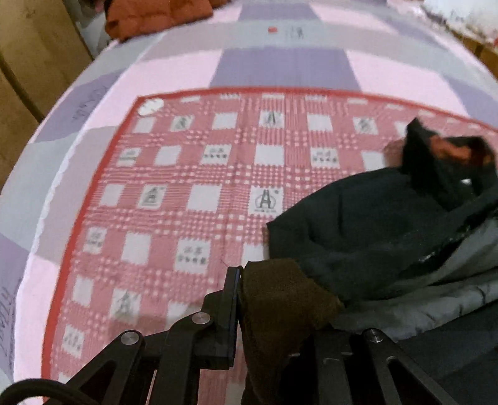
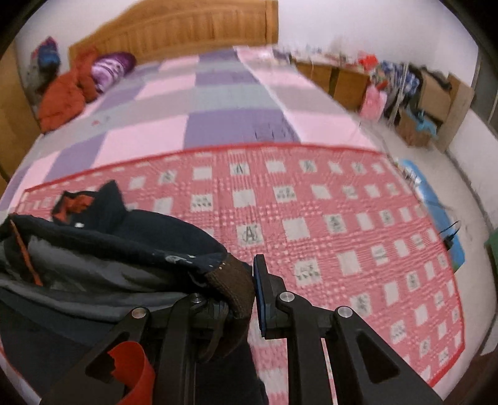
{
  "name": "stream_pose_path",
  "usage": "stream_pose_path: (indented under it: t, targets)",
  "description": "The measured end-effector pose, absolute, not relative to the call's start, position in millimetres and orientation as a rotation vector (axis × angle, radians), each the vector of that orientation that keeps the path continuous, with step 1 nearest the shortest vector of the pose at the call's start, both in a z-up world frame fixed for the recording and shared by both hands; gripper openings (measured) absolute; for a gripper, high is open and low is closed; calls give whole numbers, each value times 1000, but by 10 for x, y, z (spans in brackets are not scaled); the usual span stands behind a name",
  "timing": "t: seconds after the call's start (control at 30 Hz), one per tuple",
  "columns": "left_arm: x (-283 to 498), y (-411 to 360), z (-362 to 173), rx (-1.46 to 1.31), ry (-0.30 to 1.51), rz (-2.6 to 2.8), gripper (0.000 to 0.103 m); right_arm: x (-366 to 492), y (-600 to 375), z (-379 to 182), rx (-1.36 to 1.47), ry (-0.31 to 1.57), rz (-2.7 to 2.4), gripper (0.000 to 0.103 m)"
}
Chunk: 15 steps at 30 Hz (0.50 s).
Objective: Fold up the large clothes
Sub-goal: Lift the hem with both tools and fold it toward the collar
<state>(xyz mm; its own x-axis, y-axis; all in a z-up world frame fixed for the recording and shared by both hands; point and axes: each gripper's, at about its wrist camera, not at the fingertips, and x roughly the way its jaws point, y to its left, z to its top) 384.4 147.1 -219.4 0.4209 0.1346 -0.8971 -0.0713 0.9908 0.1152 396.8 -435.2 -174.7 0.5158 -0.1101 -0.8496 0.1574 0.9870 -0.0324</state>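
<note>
A dark jacket (image 1: 373, 224) is bunched over the near part of a red-and-white checked mat (image 1: 186, 187) spread on a bed with a pink, purple and grey quilt (image 1: 280, 62). Its long axis runs left to right between the two grippers, with its grey lining turned up and one brown knit cuff at each end. The left gripper (image 1: 246, 314) is clamped on the left brown cuff (image 1: 280, 299); the right gripper (image 2: 249, 296) is clamped on the right brown cuff (image 2: 233, 286). The jacket's orange-lined collar (image 2: 74, 202) points toward the far side. Only the right wrist view shows the wooden headboard (image 2: 186, 28), an orange garment (image 2: 62, 96) by a purple pillow (image 2: 112, 68), and cardboard boxes (image 2: 435, 93) at right.
</note>
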Motion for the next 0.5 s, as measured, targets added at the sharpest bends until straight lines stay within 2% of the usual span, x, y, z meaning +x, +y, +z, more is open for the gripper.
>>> stream_pose_path:
  t: [0.2,0.5]
  targets:
    - [4206,1337,-2631,108,1177,133,16,4426,-4389,-2352,30,1108,-181,16]
    - [4579,1274,-2970,121,1203,90,19,4765,-4361,-2735,-16,1164,-254,16]
